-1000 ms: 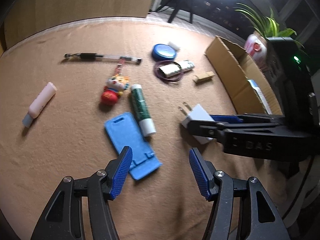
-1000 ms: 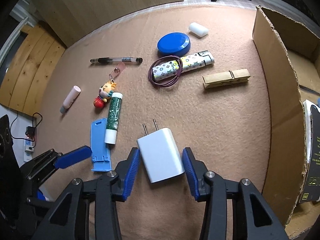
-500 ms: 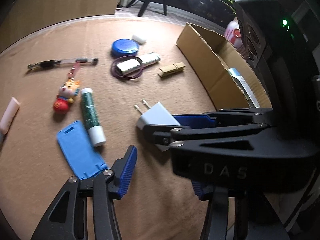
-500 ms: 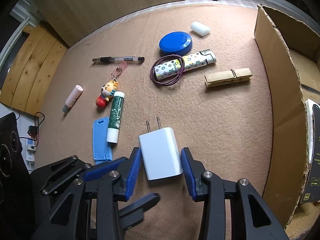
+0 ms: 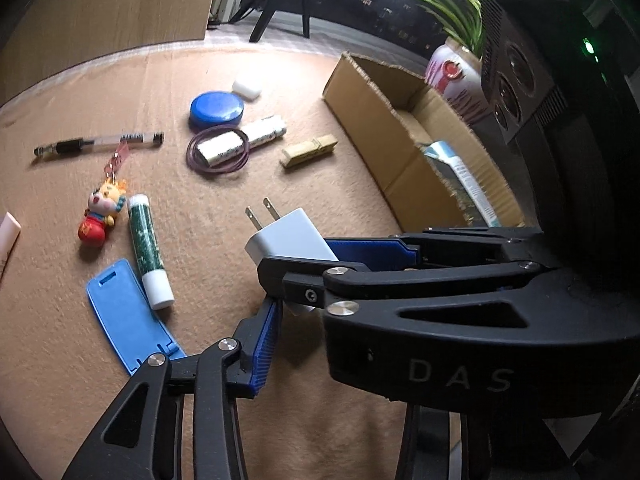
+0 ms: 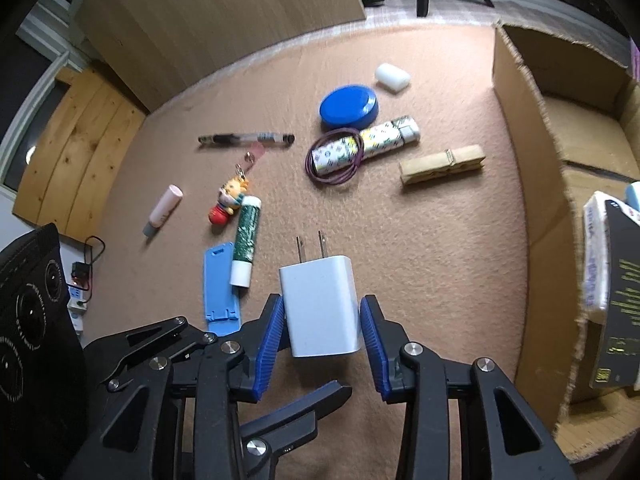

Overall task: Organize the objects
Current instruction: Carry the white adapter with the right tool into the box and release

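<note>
Right wrist view: my right gripper (image 6: 322, 322) is clamped on the white charger (image 6: 319, 306), prongs pointing away along the fingers. I judge the cardboard box (image 6: 516, 184) lies to its right, so the carry goes that way; my left gripper (image 5: 340, 344) hangs spread just beside, holding nothing.

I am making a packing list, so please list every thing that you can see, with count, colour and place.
charger: 1, white, between right gripper's pads
phone stand: 1, blue, mat, left of charger
glue stick: 1, green-white, against stand
keychain doll: 1, red-orange, mat
pen: 1, clear-black, mat
pink tube: 1, far left
round lid: 1, blue
white case: 1
patterned lighter: 1, through purple band
clothespin: 1, wooden
cardboard box: 1, right
right gripper: black-blue
left gripper: right finger hidden
</note>
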